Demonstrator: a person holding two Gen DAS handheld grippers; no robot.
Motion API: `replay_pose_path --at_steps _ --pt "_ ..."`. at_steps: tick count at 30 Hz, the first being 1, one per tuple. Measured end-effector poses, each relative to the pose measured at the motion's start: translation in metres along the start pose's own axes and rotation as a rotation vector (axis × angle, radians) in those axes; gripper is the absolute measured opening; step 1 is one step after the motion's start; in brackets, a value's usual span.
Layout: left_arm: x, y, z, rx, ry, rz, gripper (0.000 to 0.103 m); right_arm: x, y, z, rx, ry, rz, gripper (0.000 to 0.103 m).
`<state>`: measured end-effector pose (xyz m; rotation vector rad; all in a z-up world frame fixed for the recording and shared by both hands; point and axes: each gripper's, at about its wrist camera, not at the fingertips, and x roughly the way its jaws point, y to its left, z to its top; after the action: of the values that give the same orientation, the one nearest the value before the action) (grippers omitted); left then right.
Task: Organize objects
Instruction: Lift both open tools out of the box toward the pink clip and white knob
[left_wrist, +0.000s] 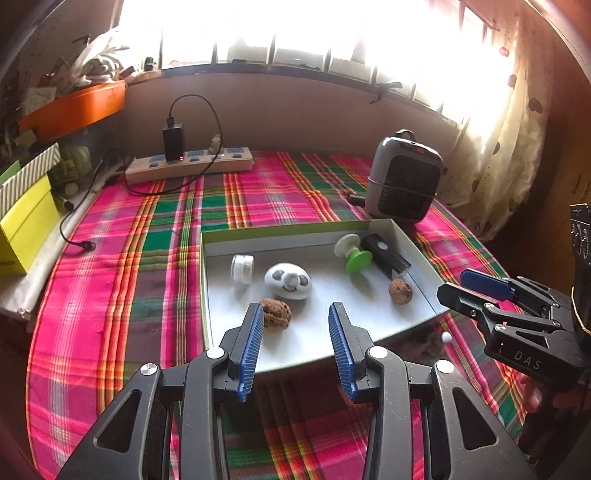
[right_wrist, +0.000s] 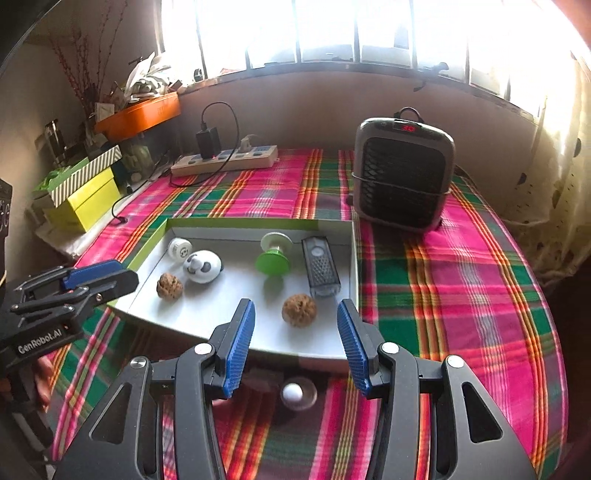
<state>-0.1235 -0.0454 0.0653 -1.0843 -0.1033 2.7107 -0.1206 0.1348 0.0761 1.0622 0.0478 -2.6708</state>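
Note:
A shallow white tray (left_wrist: 369, 325) (right_wrist: 207, 317) lies on the plaid cloth. It holds two walnuts (left_wrist: 276, 314) (left_wrist: 400, 291) (right_wrist: 169, 285) (right_wrist: 299, 309), a white panda toy (left_wrist: 289, 281) (right_wrist: 202, 266), a small white jar (left_wrist: 242, 268) (right_wrist: 180, 247), a green-and-white spool (left_wrist: 352, 254) (right_wrist: 273, 255) and a black grater (left_wrist: 386, 254) (right_wrist: 320, 266). My left gripper (left_wrist: 296, 345) is open and empty over the tray's near edge. My right gripper (right_wrist: 295, 343) is open and empty, near the right walnut. A small white ball (right_wrist: 291, 393) lies on the cloth below it.
A grey heater (left_wrist: 404, 177) (right_wrist: 402, 170) stands behind the tray on the right. A power strip with a charger (left_wrist: 188, 162) (right_wrist: 225, 158) lies at the back. Yellow boxes (left_wrist: 24, 218) (right_wrist: 86, 201) and an orange bin (left_wrist: 74, 107) stand on the left.

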Motion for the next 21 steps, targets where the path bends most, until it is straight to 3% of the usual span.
replay_pose_path --at_steps 21 --pt "0.002 -0.016 -0.044 0.007 0.085 -0.082 0.035 -0.003 -0.015 -0.055 0.036 0.08 -0.02 0.048"
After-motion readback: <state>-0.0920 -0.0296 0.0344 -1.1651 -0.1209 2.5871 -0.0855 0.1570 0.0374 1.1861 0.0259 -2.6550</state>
